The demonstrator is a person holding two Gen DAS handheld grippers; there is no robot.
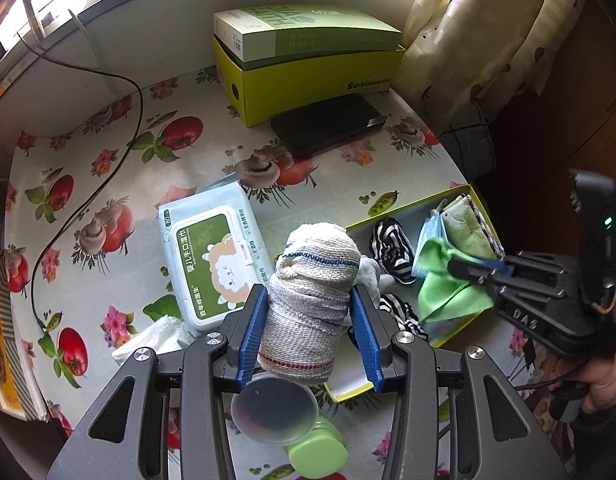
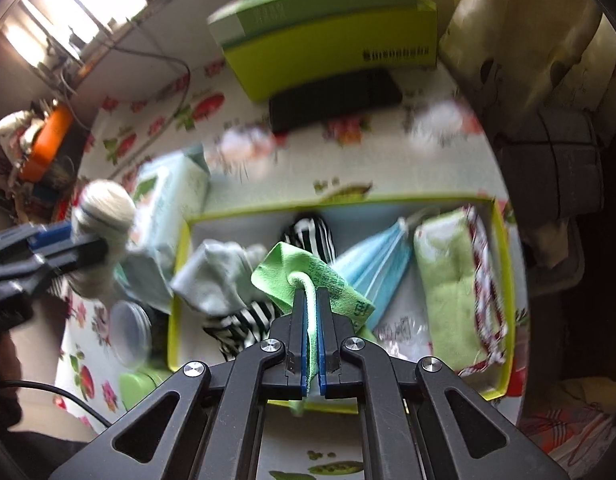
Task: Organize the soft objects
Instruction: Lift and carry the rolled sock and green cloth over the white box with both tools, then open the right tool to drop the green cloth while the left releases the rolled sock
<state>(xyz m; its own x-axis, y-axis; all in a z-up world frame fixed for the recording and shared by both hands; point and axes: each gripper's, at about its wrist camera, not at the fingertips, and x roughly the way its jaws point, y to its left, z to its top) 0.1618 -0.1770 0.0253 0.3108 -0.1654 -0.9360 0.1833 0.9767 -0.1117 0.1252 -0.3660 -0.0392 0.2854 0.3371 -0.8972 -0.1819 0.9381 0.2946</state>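
On the front wall of the yellow-green box [image 1: 319, 92] at the table's far edge we read "SUISUANGNX" in dark capitals. On the wet-wipe pack [image 1: 212, 264] near the table's middle we read "80" at its corner and Chinese print, "婴儿手口湿巾". On the right gripper [image 1: 465, 270] we read "OAS" in raised letters. The flat green box's [image 1: 308, 32] lettering stays unclear to us.

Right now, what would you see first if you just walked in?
The left claw squeezing a fat rolled cotton glove above the flowery tablecloth. Beside it, the right claw pinches a bright green cloth over the yellow-edged box, which already holds striped socks and a blue mask.
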